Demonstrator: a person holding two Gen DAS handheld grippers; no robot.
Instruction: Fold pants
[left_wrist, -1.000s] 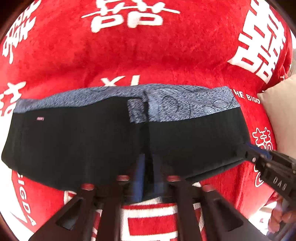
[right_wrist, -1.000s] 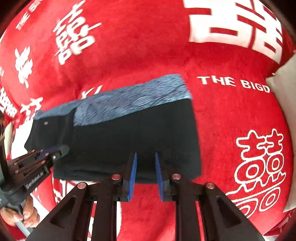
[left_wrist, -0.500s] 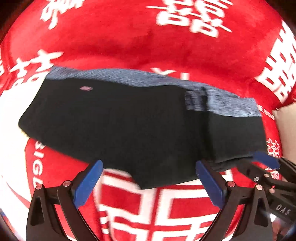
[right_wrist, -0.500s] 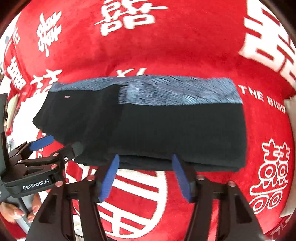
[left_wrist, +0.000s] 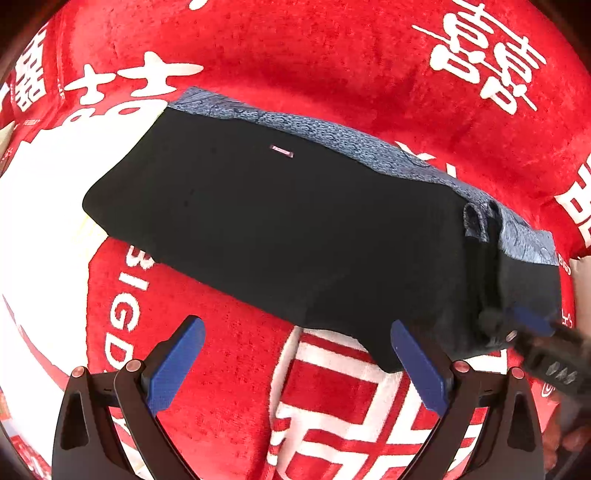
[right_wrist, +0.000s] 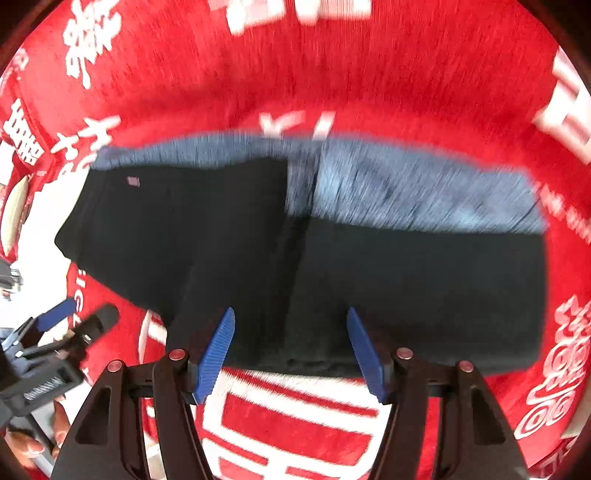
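Left gripper (left_wrist: 295, 363) wide open, right gripper (right_wrist: 291, 350) half open, both empty, over near edge of folded pants (left_wrist: 280, 229) on red blanket (left_wrist: 332, 74); risk: snagging one layer, spoiling fold.

Left tongs (left_wrist: 295, 363) point steeply downward, blue pads spread wide, nothing between them. Right tongs (right_wrist: 291, 350) likewise point downward, pads parted more narrowly, gripping nothing. Fingertips (right_wrist: 29, 445) hold the left handle.

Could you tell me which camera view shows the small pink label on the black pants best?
The left wrist view: the small pink label is sharp there. The right wrist view shows it motion-blurred, near the pants' left end.
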